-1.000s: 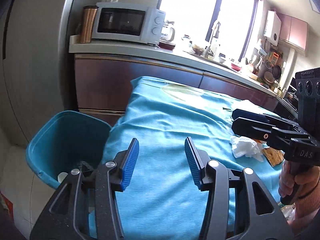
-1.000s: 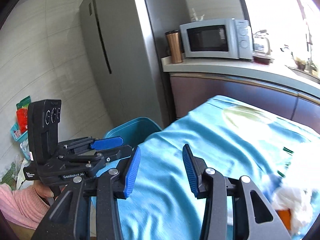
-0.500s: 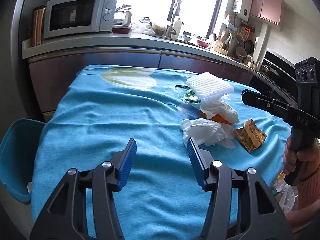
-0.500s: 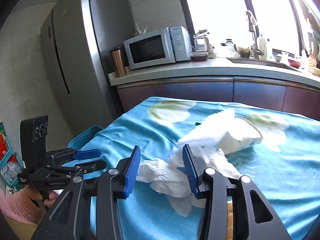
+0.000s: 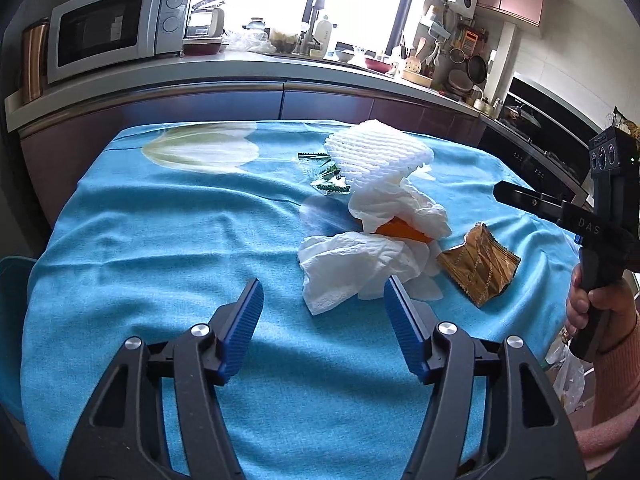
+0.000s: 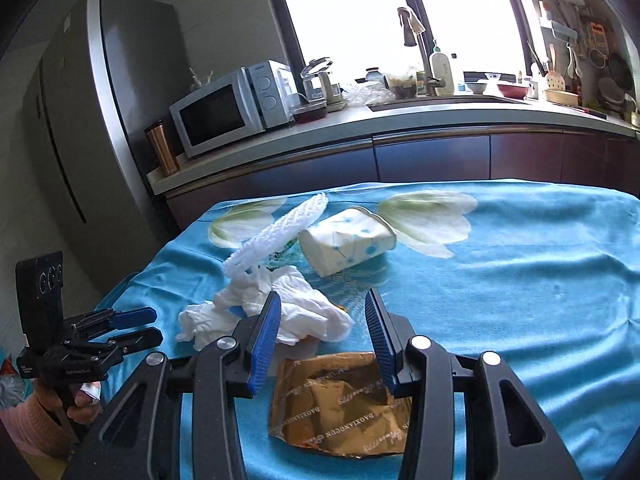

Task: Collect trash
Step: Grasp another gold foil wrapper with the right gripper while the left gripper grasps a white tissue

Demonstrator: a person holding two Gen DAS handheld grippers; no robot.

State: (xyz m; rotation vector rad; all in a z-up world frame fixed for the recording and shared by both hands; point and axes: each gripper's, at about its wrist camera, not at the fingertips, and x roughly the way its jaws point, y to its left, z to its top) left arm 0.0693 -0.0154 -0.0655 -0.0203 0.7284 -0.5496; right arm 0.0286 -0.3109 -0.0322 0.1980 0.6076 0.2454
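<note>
Trash lies in a pile on the blue tablecloth [image 5: 160, 240]. It holds crumpled white tissues [image 5: 352, 268], a white foam net [image 5: 376, 152], an orange scrap [image 5: 400, 230], green wrapper bits [image 5: 328, 172] and a gold foil wrapper [image 5: 478, 268]. My left gripper [image 5: 322, 300] is open and empty, just short of the tissues. My right gripper [image 6: 320, 312] is open and empty above the gold wrapper [image 6: 340, 400], with the tissues [image 6: 296, 308] ahead. A tipped paper cup [image 6: 348, 240] lies behind the foam net [image 6: 280, 232].
A blue bin's rim [image 5: 12, 276] shows at the table's left edge. A counter behind holds a microwave [image 5: 108, 32], a copper tumbler [image 6: 162, 152] and a sink tap [image 6: 412, 28]. A fridge [image 6: 80, 120] stands at the left.
Both grippers have swung from the bin side toward the trash pile and moved closer. The right gripper now hangs over the gold wrapper. Both stay open.
</note>
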